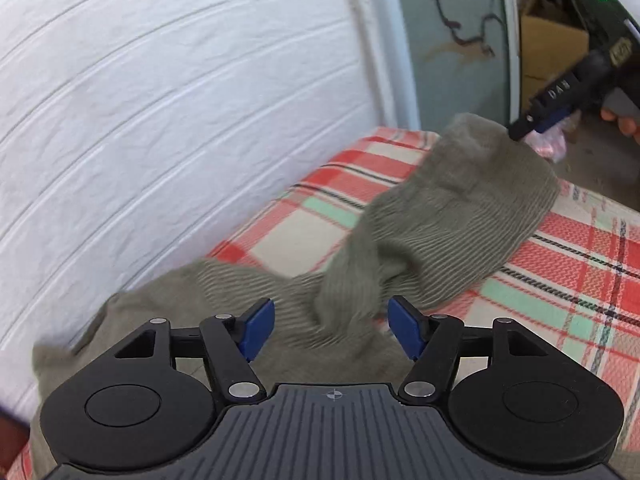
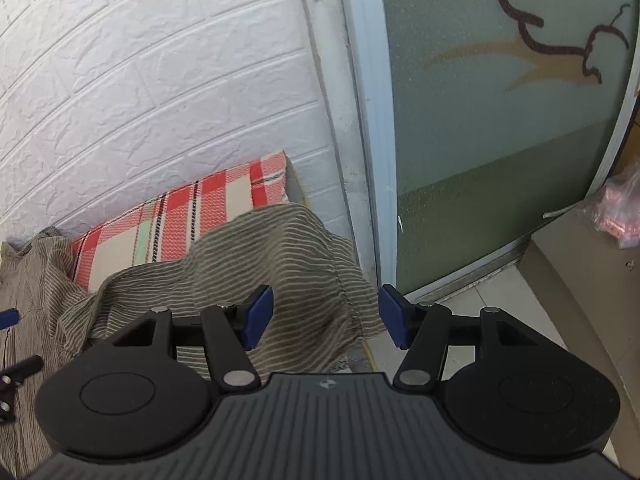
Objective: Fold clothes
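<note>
An olive, finely striped garment (image 1: 440, 232) lies crumpled across a red, cream and green plaid mattress (image 1: 580, 264). My left gripper (image 1: 331, 330) is open, its blue pads on either side of a raised twisted fold of the cloth, not closed on it. My right gripper (image 2: 326, 317) is open over the garment's far end (image 2: 280, 264), which drapes over the mattress edge (image 2: 240, 188). In the left wrist view the right gripper (image 1: 536, 120) hangs just above the cloth's far corner.
A white brick-pattern wall (image 1: 160, 120) runs along the left side of the mattress. A frosted glass door (image 2: 500, 140) with a branch pattern stands beyond the mattress end. A cardboard box (image 1: 552, 48) and a pink plastic bag (image 2: 624, 212) sit at the right. Tiled floor (image 2: 500, 300) lies below.
</note>
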{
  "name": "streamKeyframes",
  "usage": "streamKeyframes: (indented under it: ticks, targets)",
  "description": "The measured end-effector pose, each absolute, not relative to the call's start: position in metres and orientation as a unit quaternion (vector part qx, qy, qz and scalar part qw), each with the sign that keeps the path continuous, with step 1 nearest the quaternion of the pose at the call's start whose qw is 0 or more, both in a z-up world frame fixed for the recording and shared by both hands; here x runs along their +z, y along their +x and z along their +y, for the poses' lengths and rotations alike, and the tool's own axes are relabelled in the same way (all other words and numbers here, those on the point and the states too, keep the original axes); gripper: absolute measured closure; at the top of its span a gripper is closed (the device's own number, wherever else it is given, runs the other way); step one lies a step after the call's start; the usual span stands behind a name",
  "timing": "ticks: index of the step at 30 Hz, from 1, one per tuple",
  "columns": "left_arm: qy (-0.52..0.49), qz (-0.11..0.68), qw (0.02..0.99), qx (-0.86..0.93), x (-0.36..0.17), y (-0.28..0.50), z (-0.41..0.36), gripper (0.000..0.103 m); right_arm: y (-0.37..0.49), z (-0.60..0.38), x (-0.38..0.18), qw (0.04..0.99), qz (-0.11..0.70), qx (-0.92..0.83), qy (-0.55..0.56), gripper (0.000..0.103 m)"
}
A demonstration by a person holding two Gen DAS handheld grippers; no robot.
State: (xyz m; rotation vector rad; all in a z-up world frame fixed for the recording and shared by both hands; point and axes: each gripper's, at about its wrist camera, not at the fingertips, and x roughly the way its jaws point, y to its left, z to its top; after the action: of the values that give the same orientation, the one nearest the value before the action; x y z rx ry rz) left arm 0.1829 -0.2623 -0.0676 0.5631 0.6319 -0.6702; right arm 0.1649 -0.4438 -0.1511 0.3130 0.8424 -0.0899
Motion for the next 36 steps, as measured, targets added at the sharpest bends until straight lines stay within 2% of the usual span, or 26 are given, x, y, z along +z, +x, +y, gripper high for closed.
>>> streamKeyframes:
  ticks: [7, 9, 10, 11, 12, 13, 14, 17, 21, 23, 26, 32, 33, 34, 35, 36]
  targets:
    - [0.258, 0.352, 0.849, -0.299, -0.099, 0.21, -0.299, 0.039, 0.175, -0.484, -0.175, 0.87, 0.413, -0.05, 0.263, 0.038]
    - [0.265, 0.361, 0.845, -0.292, -0.105, 0.213, -0.3, 0.057, 0.178, -0.487, -0.182, 0.861, 0.42, -0.041, 0.282, 0.038]
    - [0.267, 0.364, 0.845, -0.287, -0.106, 0.215, -0.299, 0.077, 0.178, -0.488, -0.185, 0.858, 0.422, -0.037, 0.29, 0.041]
    - [0.269, 0.365, 0.846, -0.281, -0.107, 0.218, -0.297, 0.093, 0.179, -0.488, -0.186, 0.858, 0.423, -0.025, 0.289, 0.064]
    - [0.264, 0.369, 0.847, -0.277, -0.106, 0.221, -0.295, 0.097, 0.179, -0.486, -0.184, 0.861, 0.423, -0.014, 0.283, 0.092]
    - [0.253, 0.375, 0.849, -0.274, -0.103, 0.225, -0.291, 0.101, 0.178, -0.484, -0.181, 0.863, 0.423, -0.005, 0.275, 0.093]
    - [0.237, 0.379, 0.852, -0.272, -0.099, 0.228, -0.287, 0.102, 0.175, -0.481, -0.173, 0.873, 0.409, 0.001, 0.266, 0.097]
    - [0.194, 0.37, 0.868, -0.267, -0.081, 0.229, -0.273, 0.103, 0.159, -0.475, -0.144, 0.906, 0.348, 0.017, 0.24, 0.097]
    - [0.182, 0.342, 0.882, -0.266, -0.067, 0.219, -0.258, 0.103, 0.108, -0.472, -0.097, 0.954, 0.24, 0.054, 0.17, 0.098]
    - [0.183, 0.342, 0.883, -0.265, -0.068, 0.213, -0.253, 0.103, 0.074, -0.47, -0.085, 0.964, 0.215, 0.077, 0.139, 0.098]
    - [0.195, 0.344, 0.88, -0.264, -0.074, 0.205, -0.249, 0.103, 0.037, -0.463, -0.093, 0.957, 0.247, 0.095, 0.122, 0.098]
    - [0.23, 0.357, 0.869, -0.256, -0.094, 0.193, -0.248, 0.098, -0.012, -0.432, -0.151, 0.926, 0.353, 0.104, 0.078, 0.098]
    - [0.234, 0.355, 0.868, -0.256, -0.096, 0.191, -0.247, 0.094, -0.021, -0.428, -0.16, 0.922, 0.364, 0.104, 0.079, 0.098]
    - [0.238, 0.354, 0.868, -0.255, -0.098, 0.189, -0.246, 0.077, -0.028, -0.426, -0.168, 0.917, 0.375, 0.105, 0.089, 0.098]
    - [0.243, 0.354, 0.867, -0.254, -0.099, 0.187, -0.246, 0.071, -0.034, -0.425, -0.176, 0.91, 0.387, 0.105, 0.101, 0.095]
    - [0.247, 0.354, 0.866, -0.253, -0.101, 0.186, -0.246, 0.07, -0.038, -0.425, -0.181, 0.904, 0.4, 0.107, 0.111, 0.091]
